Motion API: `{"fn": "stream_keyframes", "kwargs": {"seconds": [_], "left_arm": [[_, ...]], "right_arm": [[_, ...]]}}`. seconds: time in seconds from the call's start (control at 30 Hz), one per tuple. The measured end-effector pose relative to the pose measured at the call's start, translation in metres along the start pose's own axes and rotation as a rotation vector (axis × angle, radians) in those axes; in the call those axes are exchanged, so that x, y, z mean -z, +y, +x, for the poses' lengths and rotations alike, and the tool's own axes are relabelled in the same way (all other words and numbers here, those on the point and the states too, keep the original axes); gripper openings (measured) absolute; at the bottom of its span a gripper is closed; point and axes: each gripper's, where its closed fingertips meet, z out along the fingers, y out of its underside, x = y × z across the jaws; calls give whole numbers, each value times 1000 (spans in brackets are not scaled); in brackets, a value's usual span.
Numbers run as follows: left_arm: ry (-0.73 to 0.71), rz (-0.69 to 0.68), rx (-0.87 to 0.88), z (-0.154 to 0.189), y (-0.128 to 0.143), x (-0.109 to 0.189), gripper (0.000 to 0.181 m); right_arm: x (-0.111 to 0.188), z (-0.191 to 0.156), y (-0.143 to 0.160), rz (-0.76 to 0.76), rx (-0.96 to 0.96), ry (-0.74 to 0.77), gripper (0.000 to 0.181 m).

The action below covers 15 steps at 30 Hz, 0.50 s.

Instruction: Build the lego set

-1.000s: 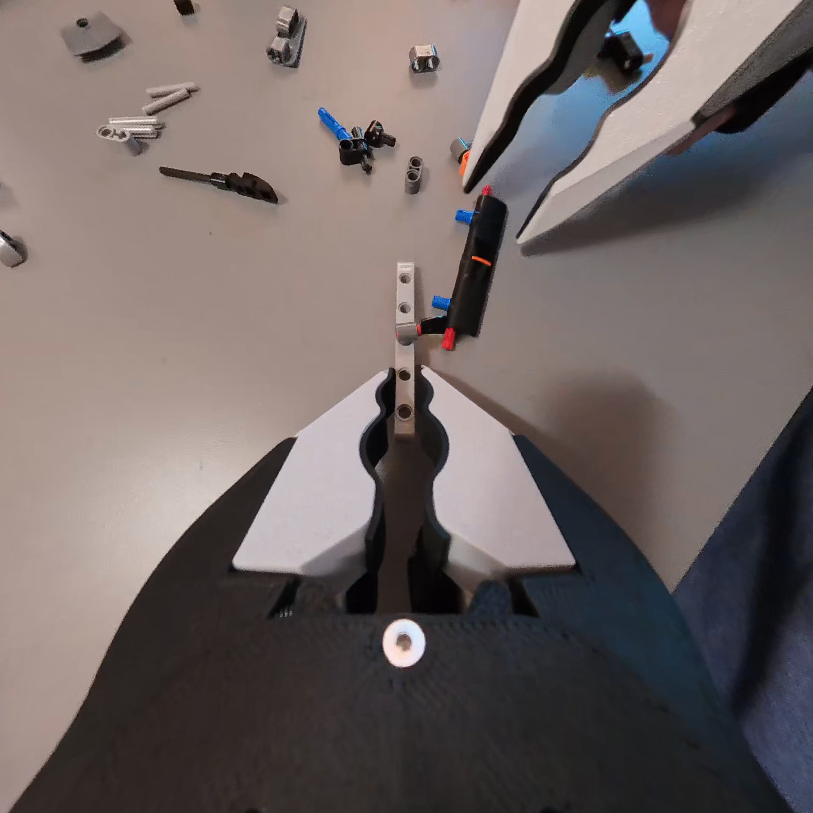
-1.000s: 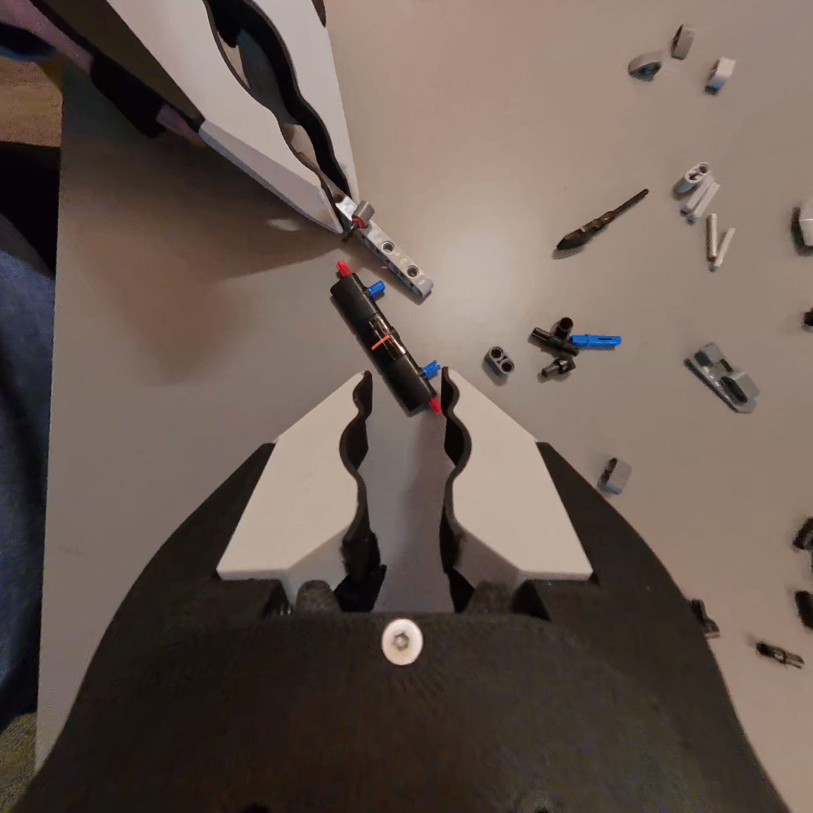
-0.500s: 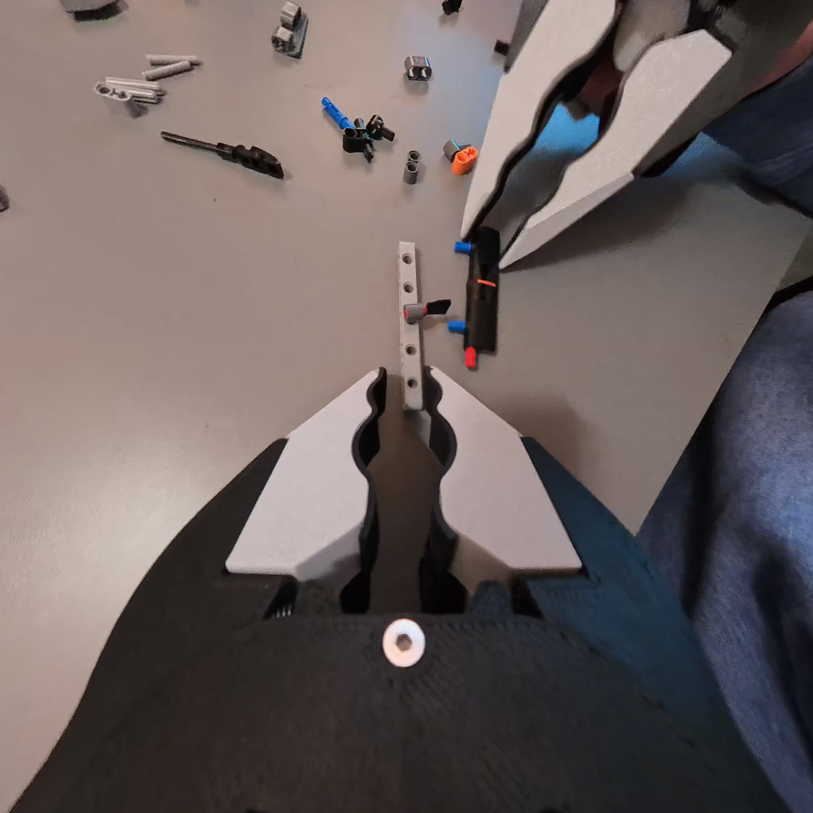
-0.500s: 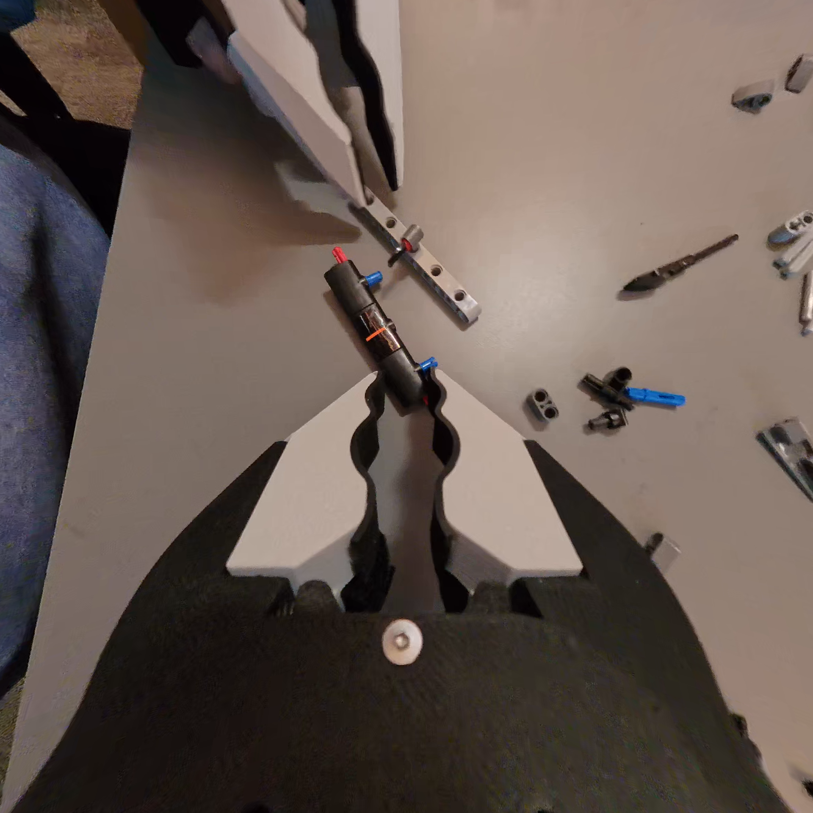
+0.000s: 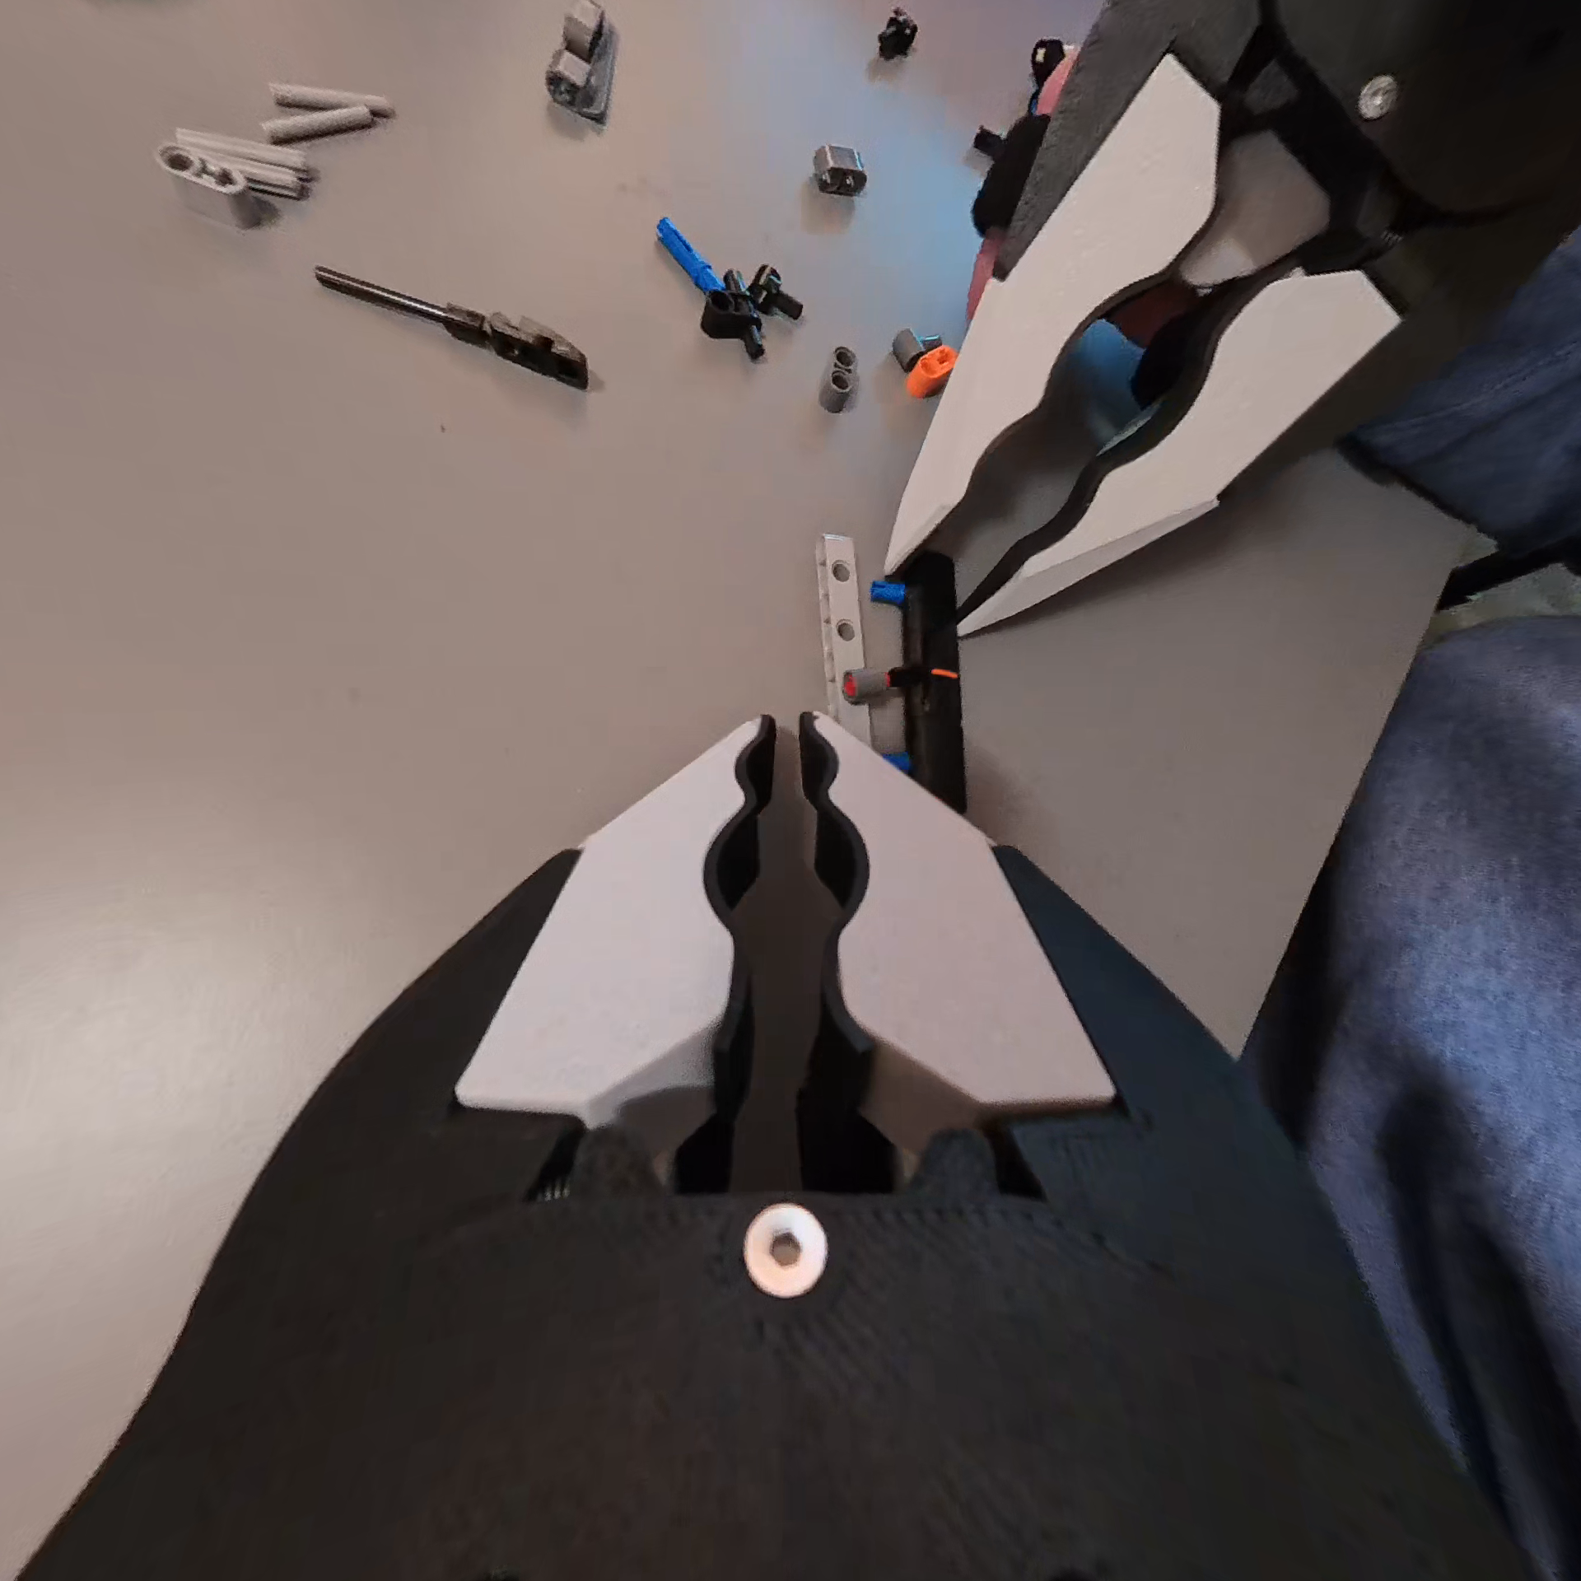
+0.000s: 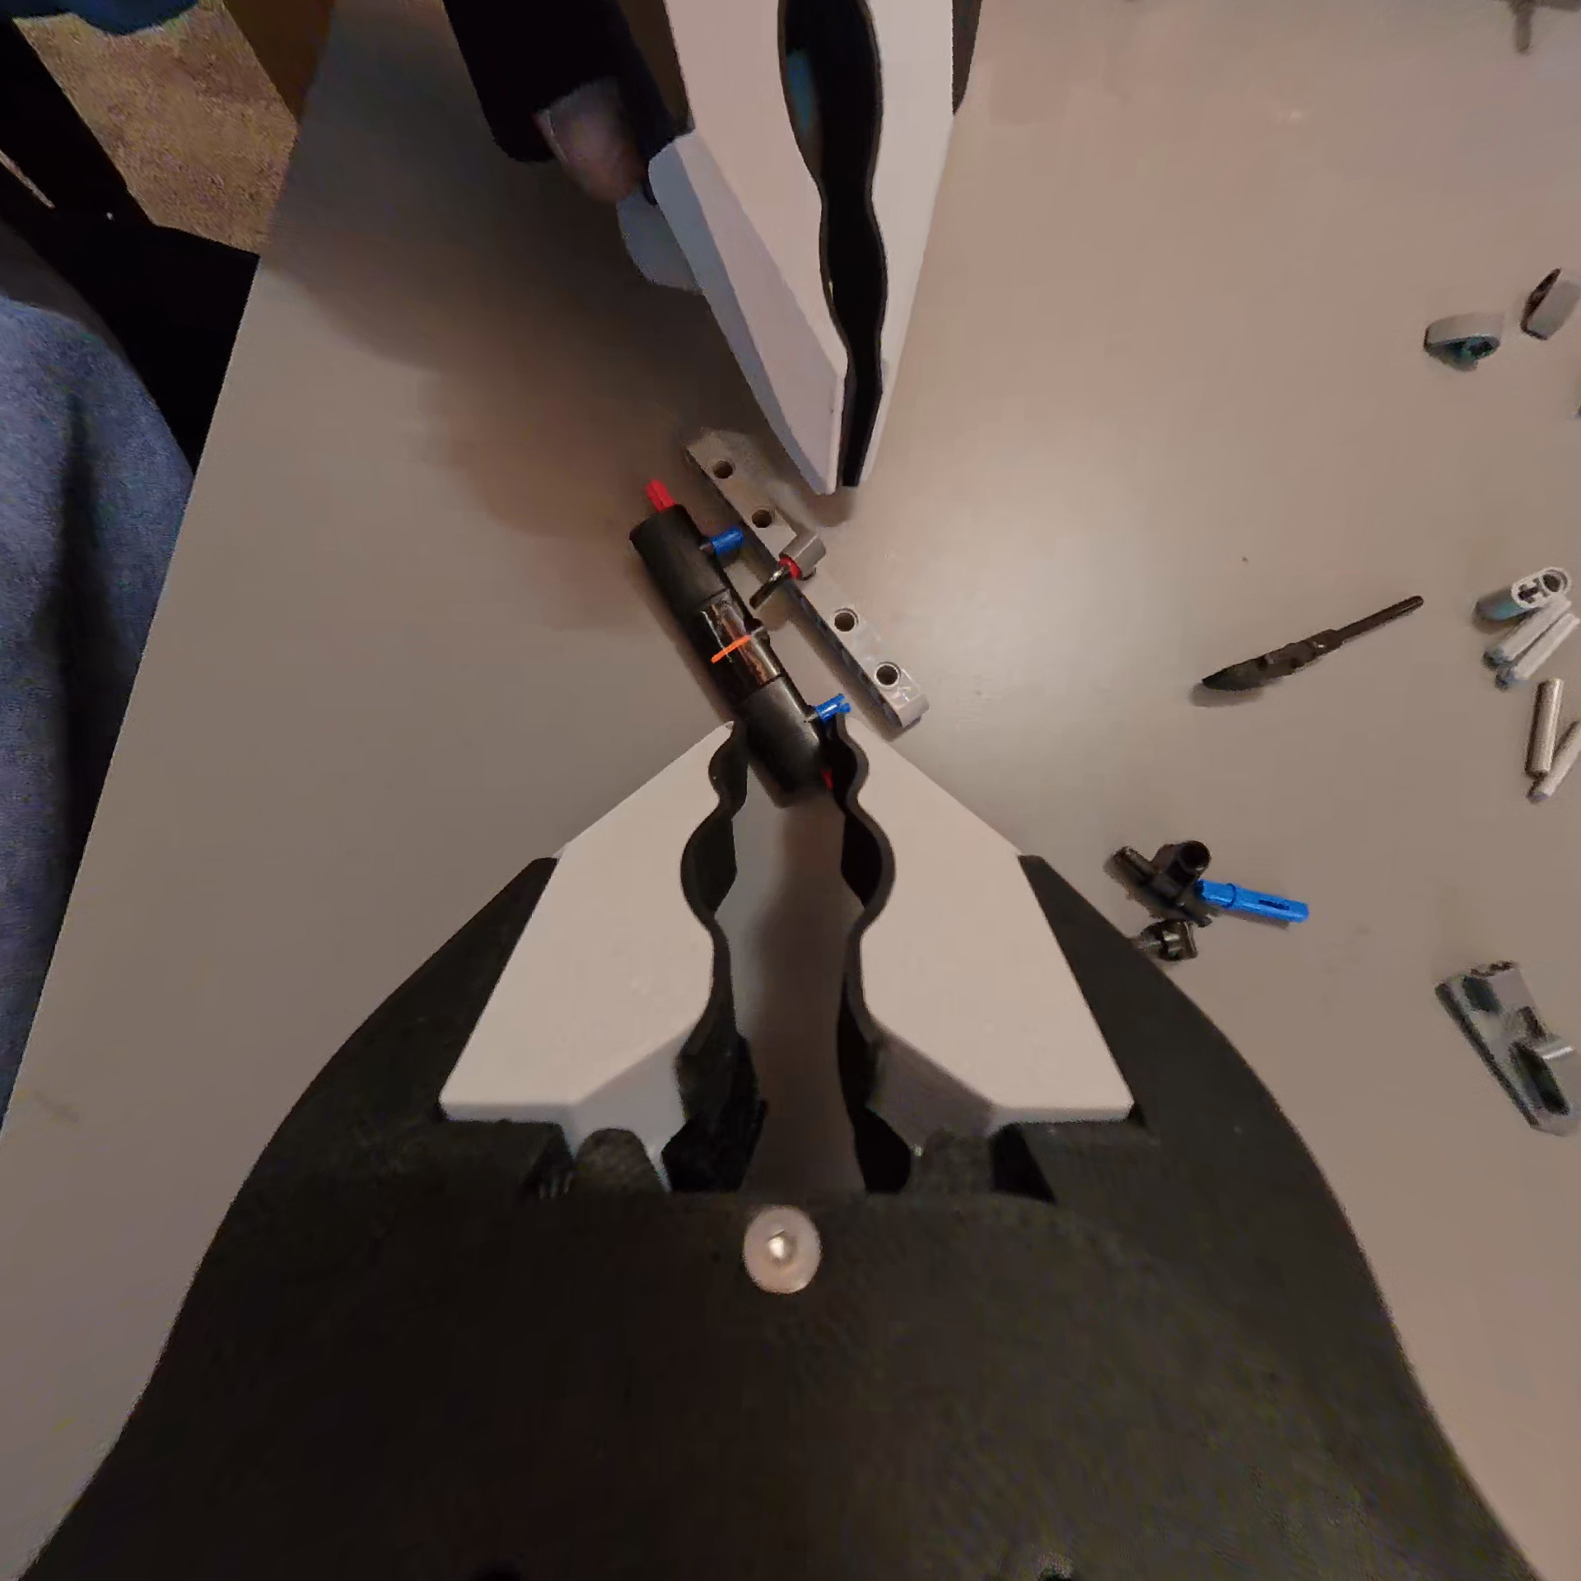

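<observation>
The right tongs [image 6: 783,753] are closed around the near end of a black cylindrical lego assembly [image 6: 727,637], which lies flat on the grey table [image 6: 428,684] and carries blue pins on one side and a red pin at its far end. Whether the fingers press it firmly or only bracket it is hard to tell from the right wrist view. Just beside the assembly, roughly parallel to it, lies a light grey beam [image 6: 813,599] with round holes and a small grey connector with a red centre; a thin black piece reaches from that connector toward the assembly.

The left tongs [image 5: 785,727] are nearly closed, with only a narrow slit between the tips and nothing in them. They hang just beside the near end of the beam [image 5: 840,624], apart from it.

Farther off on the table lie loose parts: a black blade-shaped piece [image 5: 479,329], a blue pin with black connectors [image 5: 727,287], and an orange piece [image 5: 931,375].
</observation>
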Motion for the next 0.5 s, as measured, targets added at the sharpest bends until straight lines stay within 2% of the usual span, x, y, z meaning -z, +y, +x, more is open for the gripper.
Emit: {"fn": "stream_keyframes", "kwargs": {"seconds": [0.5], "left_arm": [[59,-23,16,3,3,-6,2]], "right_arm": [[-4,0,-5,22,15,-37,17]]}}
